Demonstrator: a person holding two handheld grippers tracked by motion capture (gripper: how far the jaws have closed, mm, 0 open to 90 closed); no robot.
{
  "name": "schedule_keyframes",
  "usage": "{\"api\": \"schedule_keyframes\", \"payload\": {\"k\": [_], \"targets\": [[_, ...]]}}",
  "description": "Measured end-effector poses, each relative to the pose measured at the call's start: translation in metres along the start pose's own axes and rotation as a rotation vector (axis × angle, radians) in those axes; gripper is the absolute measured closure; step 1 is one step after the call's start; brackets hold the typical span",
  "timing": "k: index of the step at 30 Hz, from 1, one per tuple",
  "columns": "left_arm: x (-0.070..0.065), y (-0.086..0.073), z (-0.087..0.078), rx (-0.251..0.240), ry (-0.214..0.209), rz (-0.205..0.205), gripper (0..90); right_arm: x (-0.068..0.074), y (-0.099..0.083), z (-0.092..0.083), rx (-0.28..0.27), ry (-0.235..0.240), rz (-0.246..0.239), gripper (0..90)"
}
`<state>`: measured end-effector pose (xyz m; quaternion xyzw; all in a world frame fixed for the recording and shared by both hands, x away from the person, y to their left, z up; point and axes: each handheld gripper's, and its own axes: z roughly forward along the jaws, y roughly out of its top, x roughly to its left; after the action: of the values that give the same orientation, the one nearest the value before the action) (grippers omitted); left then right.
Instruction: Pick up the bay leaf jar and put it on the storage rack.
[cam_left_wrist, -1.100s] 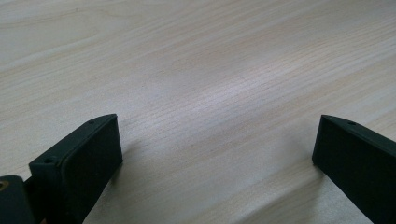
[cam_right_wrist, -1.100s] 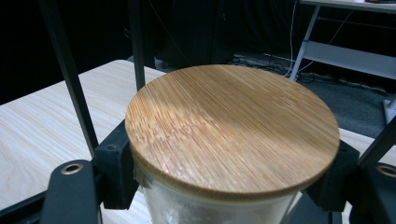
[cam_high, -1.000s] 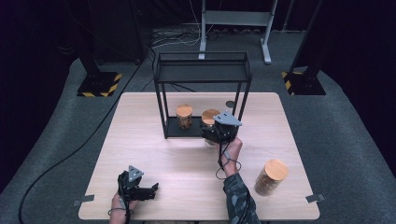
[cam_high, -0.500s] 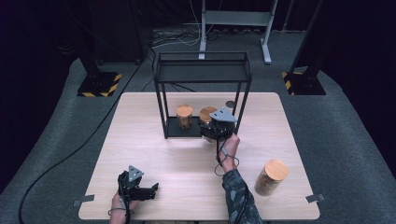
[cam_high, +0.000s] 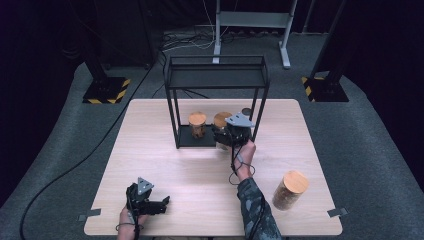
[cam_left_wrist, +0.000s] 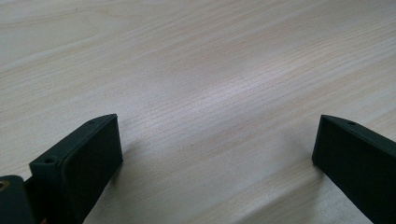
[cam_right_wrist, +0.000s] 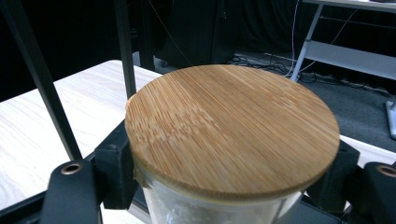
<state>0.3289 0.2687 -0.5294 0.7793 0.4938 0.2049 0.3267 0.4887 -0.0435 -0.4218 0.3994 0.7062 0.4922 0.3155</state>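
Here, right tongs clamped on glass jar below bamboo lid — rigid, slick, breakable, fairly weighty; left tongs apart, idle on bench.

Dark studio lab: black curtains, hazard-striped stand bases.

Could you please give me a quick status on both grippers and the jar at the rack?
Right gripper shut on bamboo-lidded jar at black rack. Left gripper open, idle over table. Second jar alongside; rack post close.

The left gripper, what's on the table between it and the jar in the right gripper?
Nothing: in the high view bare table runs from the left gripper to the held jar.
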Motion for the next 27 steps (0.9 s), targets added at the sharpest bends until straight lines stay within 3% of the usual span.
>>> {"api": "schedule_keyframes", "payload": {"k": [27], "targets": [[0.000, 0.000, 0.000, 0.001, -0.002, 0.004, 0.7, -0.006, 0.012, 0.017, 0.001, 0.007, 0.019, 25.2]]}}
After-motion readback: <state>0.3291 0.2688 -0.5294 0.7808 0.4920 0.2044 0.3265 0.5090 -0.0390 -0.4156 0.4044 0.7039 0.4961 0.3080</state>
